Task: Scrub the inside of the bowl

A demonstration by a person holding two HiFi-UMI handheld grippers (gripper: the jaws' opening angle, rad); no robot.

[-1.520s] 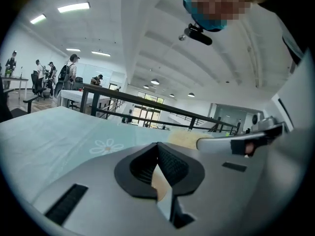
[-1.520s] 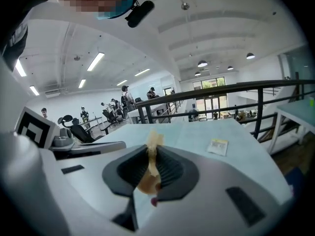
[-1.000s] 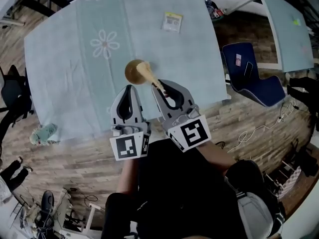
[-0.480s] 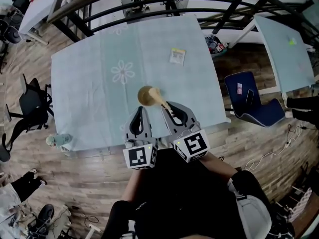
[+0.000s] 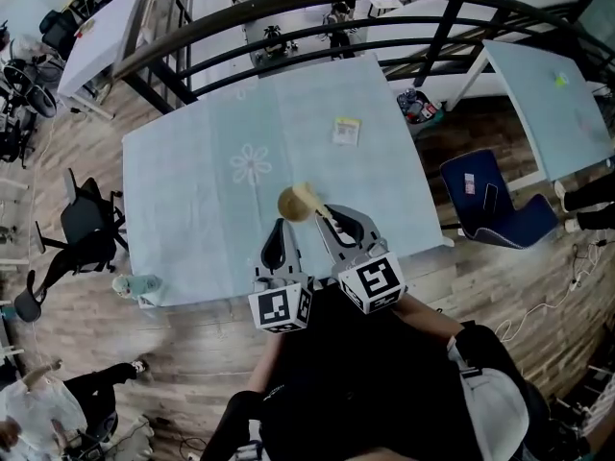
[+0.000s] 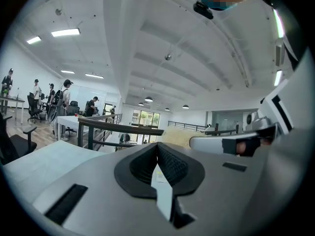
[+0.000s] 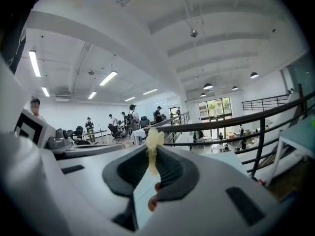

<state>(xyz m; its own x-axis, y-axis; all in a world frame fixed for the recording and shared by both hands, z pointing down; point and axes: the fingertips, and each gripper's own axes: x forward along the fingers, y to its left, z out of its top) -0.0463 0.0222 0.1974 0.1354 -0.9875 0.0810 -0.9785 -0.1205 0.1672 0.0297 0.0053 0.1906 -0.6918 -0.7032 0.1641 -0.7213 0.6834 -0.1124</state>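
A small brown bowl stands on the light-blue tablecloth, near the table's front middle. A pale yellow scrubber reaches over the bowl's right rim, and my right gripper is shut on its near end. In the right gripper view the scrubber sticks up between the closed pads of the right gripper. My left gripper hovers just in front of the bowl, shut and holding nothing. The left gripper shows its pads pressed together, with the scrubber to its right.
A small yellow-and-white packet lies on the far right of the cloth. A black railing runs behind the table. A blue chair stands to the right, a black chair to the left, and a second table is at the far right.
The head view has pulled back, so the table, bowl and grippers look smaller and sit more centrally. The scrubber stays at the bowl's right rim in the right gripper. Both grippers remain shut.
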